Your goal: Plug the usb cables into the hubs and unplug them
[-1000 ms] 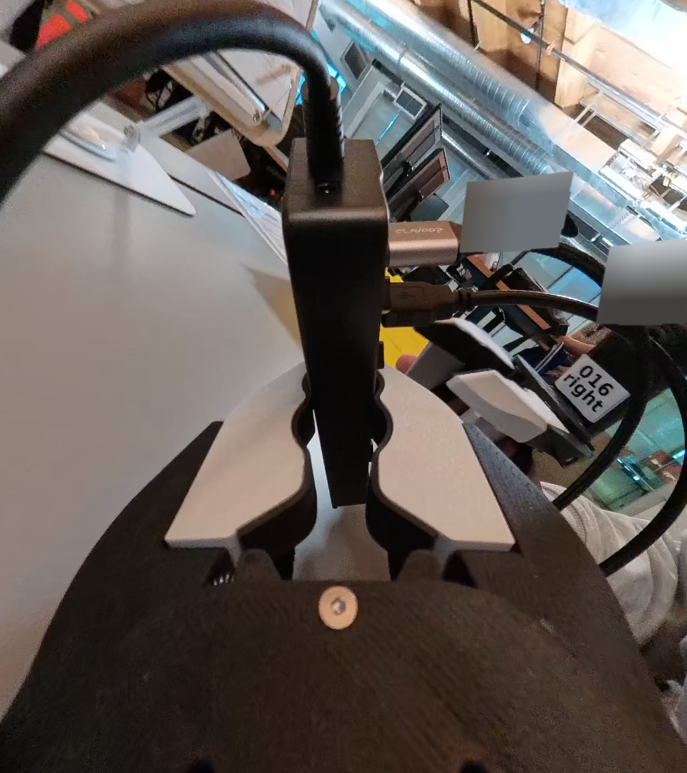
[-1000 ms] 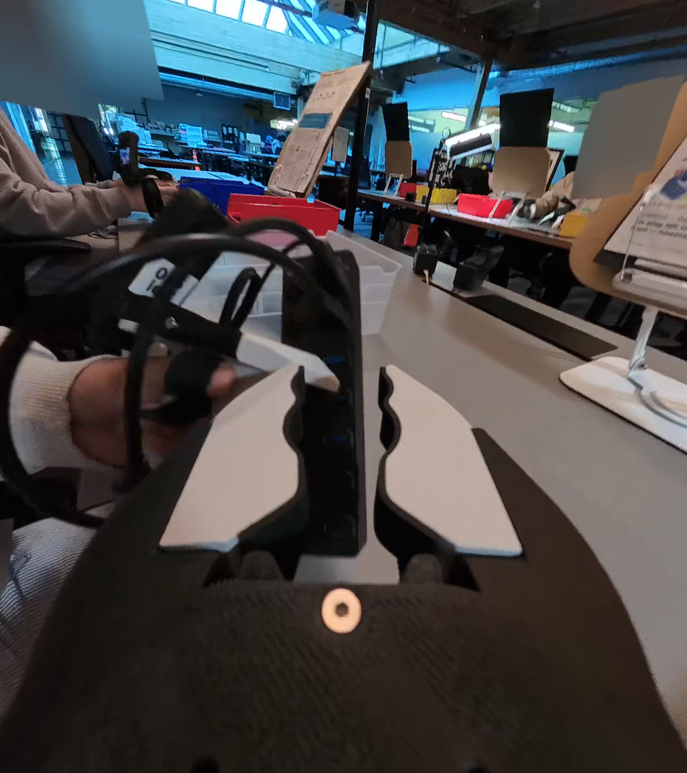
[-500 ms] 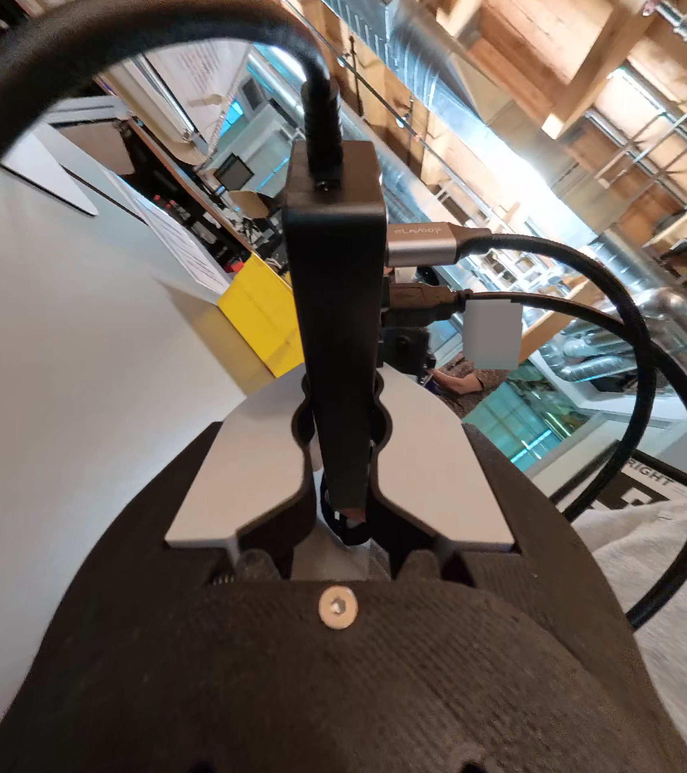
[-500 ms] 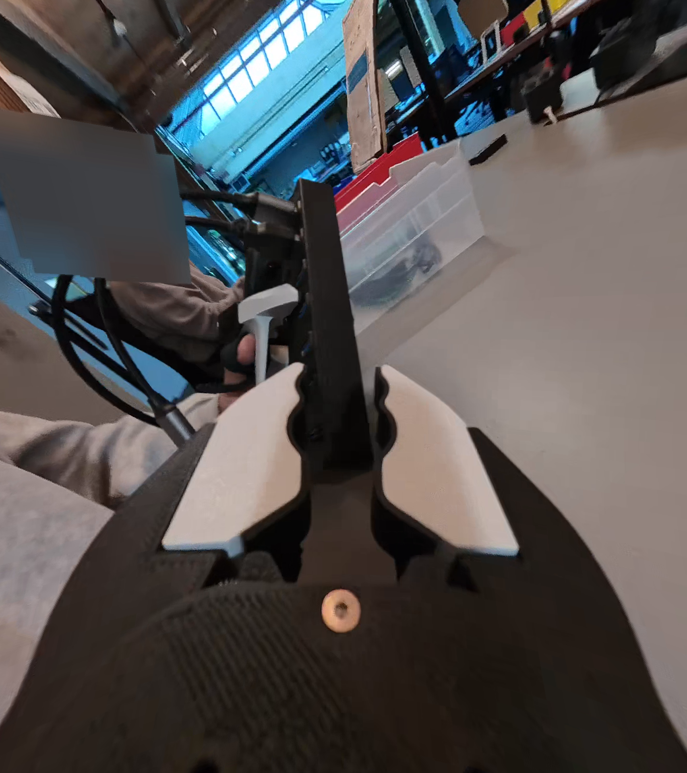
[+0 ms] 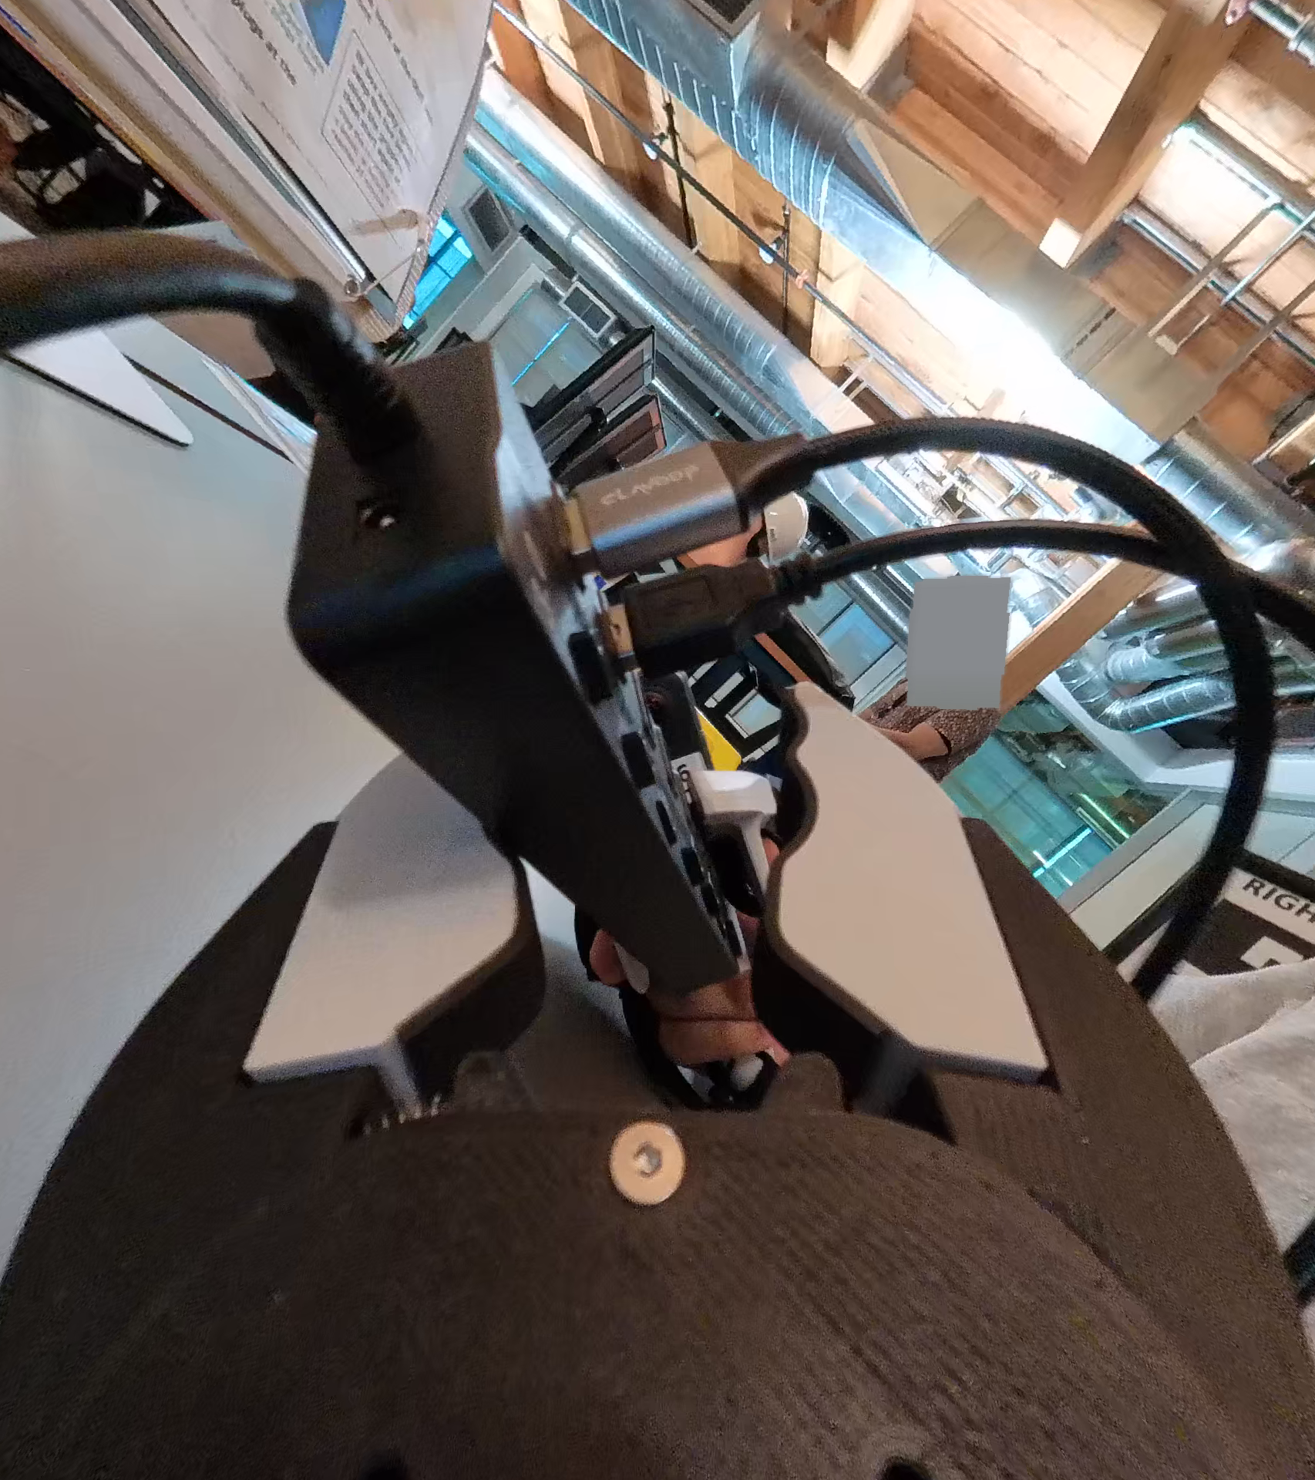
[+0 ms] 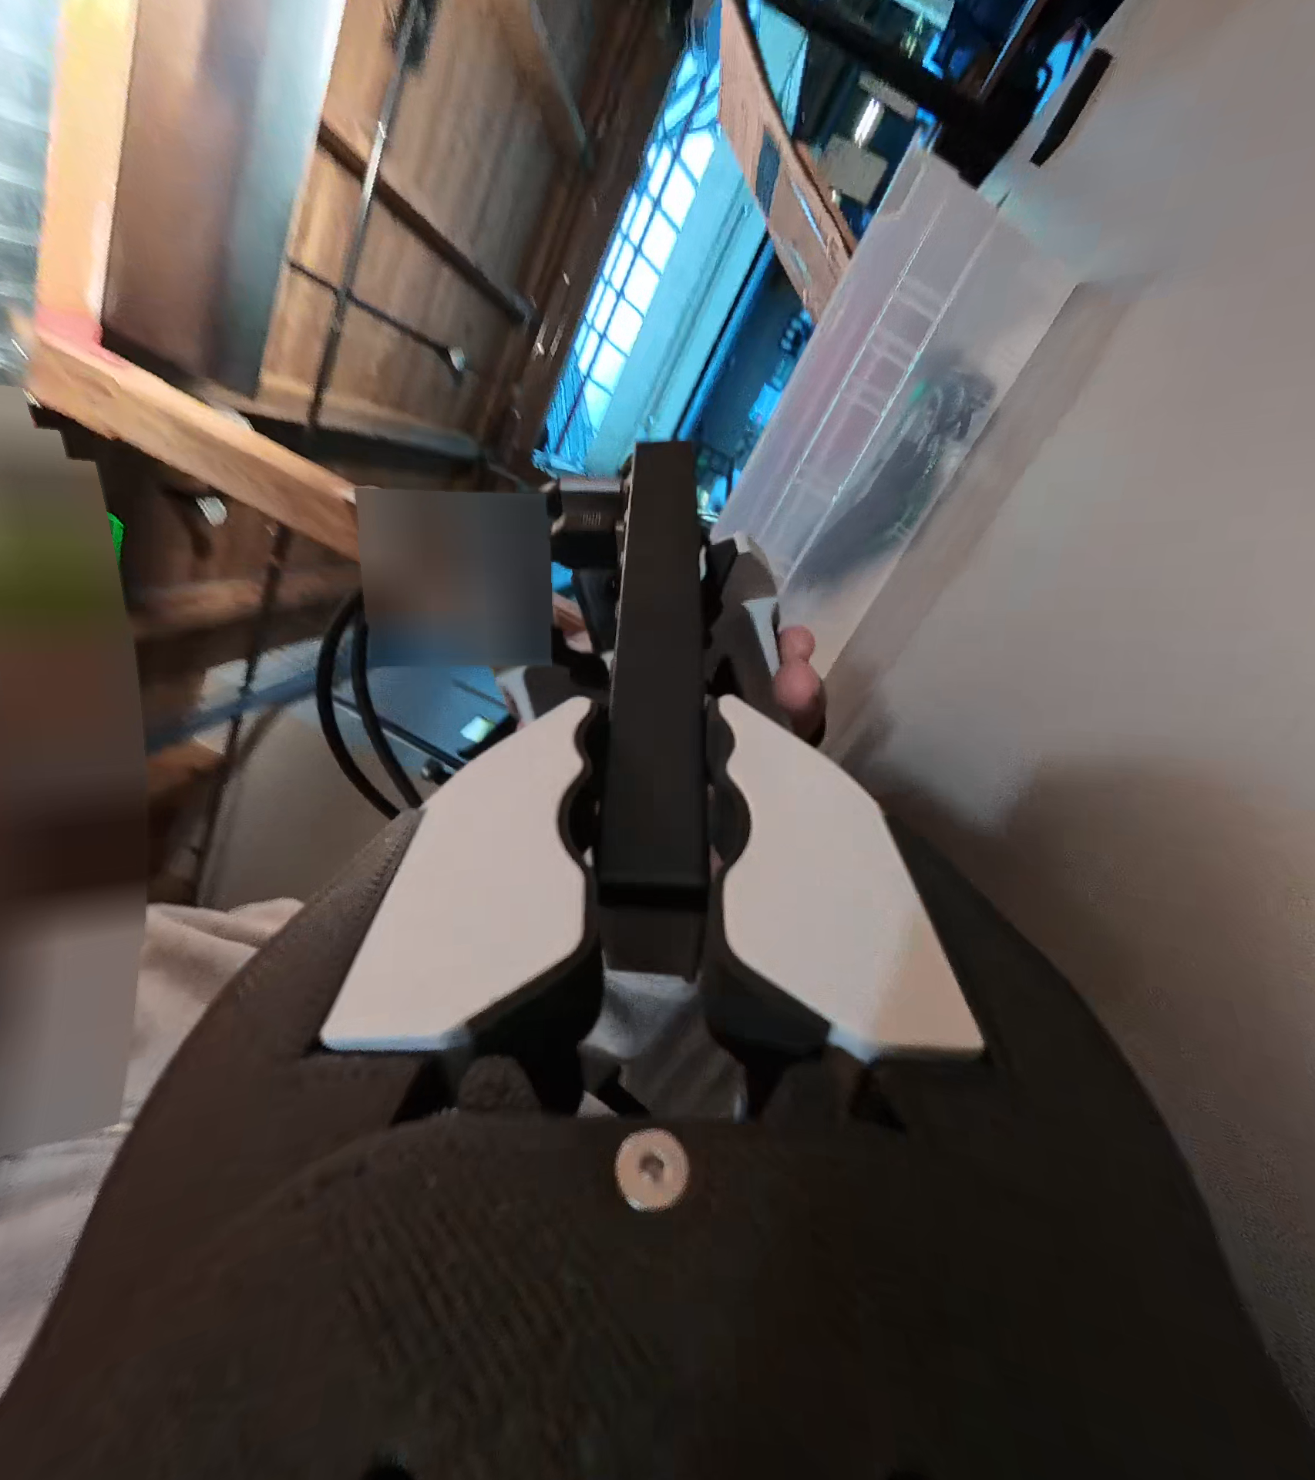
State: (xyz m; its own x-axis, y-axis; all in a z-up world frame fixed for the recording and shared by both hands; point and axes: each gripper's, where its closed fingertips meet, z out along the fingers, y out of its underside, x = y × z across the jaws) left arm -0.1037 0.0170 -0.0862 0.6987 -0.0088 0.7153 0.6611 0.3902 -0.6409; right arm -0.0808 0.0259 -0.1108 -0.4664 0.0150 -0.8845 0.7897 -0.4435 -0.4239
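Already two cables sit in the hub (image 5: 462, 641): a silver plug (image 5: 662, 508) near its top end and a black plug (image 5: 686, 621) just below it, while the ports further down look empty. The left tongs (image 5: 638, 881) are spread wide, the hub lying loose and tilted between them. The right tongs (image 6: 650, 809) are closed on the hub's lower end, above the table (image 6: 1199, 721). I judge that plugging is partly done and all the unplugging remains.
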